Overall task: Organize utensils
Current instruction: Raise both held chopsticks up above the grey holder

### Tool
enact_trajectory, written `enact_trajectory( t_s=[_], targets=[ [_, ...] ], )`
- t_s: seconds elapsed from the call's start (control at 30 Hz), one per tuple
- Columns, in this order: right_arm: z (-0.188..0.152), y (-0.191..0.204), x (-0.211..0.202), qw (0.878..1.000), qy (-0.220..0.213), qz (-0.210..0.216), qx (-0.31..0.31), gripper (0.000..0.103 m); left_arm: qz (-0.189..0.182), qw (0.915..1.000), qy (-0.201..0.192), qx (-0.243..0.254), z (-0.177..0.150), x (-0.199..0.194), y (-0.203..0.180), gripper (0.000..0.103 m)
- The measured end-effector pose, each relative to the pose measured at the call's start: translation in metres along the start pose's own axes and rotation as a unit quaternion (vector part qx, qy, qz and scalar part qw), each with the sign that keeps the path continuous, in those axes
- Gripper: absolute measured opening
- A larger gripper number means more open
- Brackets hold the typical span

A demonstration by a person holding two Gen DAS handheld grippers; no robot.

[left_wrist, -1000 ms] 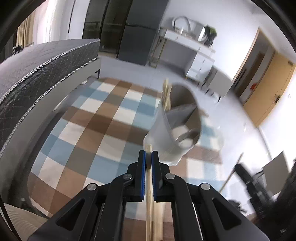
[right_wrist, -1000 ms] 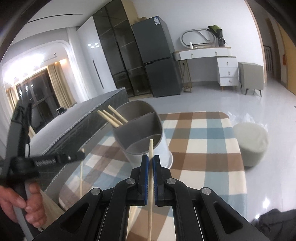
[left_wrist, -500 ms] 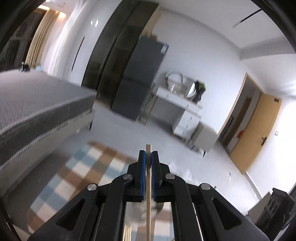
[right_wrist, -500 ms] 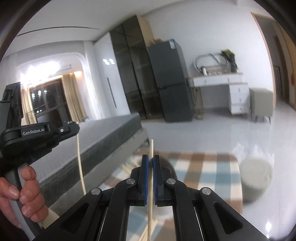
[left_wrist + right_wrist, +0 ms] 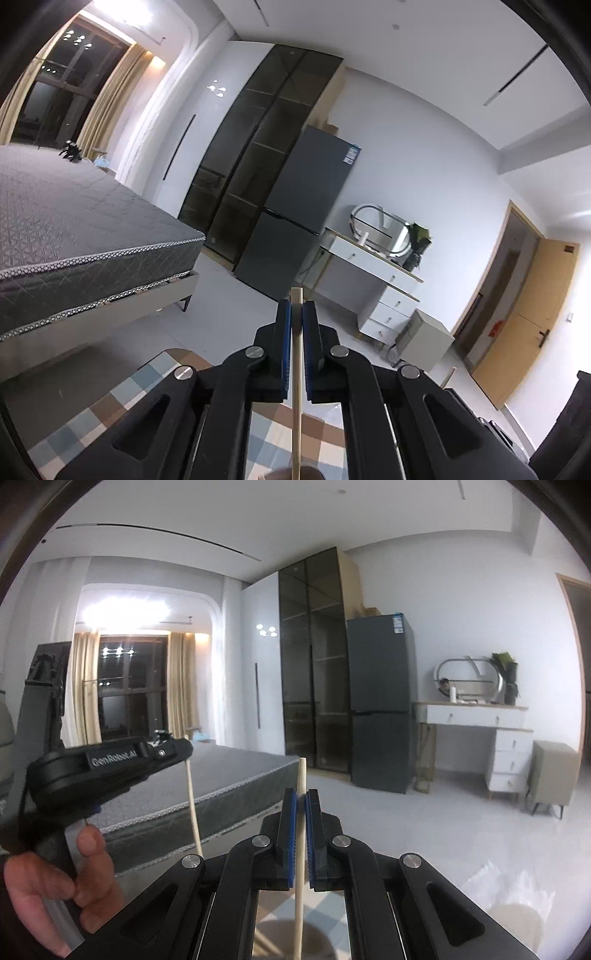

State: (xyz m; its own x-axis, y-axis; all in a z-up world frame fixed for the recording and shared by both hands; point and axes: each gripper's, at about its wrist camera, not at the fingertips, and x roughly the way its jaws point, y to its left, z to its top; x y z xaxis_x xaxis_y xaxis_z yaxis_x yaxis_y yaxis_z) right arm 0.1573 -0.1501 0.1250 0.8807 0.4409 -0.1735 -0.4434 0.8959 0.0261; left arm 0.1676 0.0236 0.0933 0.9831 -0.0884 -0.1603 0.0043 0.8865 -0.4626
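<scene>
Beyond both cameras lies a bedroom: a grey quilted bed point(image 5: 74, 236) on the left, a tall dark glass cabinet point(image 5: 258, 155), a grey fridge point(image 5: 295, 221) beside it, and a white dressing desk point(image 5: 480, 716) with an oval mirror against the far wall. Checked cloth in brown, blue and cream point(image 5: 110, 406) shows low in the left wrist view, under the tool.

Both tools point roughly level across the room. The left gripper point(image 5: 296, 314) has its jaws closed on a pale wooden chopstick point(image 5: 296, 387), which stands upright between the blue pads, its blunt top just above them and its lower part running down out of view. The right gripper point(image 5: 302, 801) likewise has its jaws closed on a second chopstick point(image 5: 300, 893), also upright, its tip poking above the pads.

From the right wrist view the left gripper appears at the left edge, held by a hand point(image 5: 55, 886), with its chopstick hanging down from the nose.
</scene>
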Motion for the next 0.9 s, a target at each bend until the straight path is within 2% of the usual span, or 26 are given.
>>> enact_trajectory(
  t_s=[0.3,0.57,0.9],
  targets=[
    [-0.023,-0.01,0.037,0.999,0.006,0.033,0.012,0.004,0.023,0.9997,-0.01,0.004,-0.027,0.015,0.002,0.001],
    [-0.047,-0.025,0.028,0.997,0.019,0.04,0.062,0.004,0.042,0.9983,-0.026,0.031,-0.044,0.005,-0.014,0.001],
    [-0.063,-0.026,0.018,0.995,0.035,0.043,0.077,0.004,0.059,0.9934,-0.048,0.086,-0.057,-0.012,-0.024,0.001]
  ],
)
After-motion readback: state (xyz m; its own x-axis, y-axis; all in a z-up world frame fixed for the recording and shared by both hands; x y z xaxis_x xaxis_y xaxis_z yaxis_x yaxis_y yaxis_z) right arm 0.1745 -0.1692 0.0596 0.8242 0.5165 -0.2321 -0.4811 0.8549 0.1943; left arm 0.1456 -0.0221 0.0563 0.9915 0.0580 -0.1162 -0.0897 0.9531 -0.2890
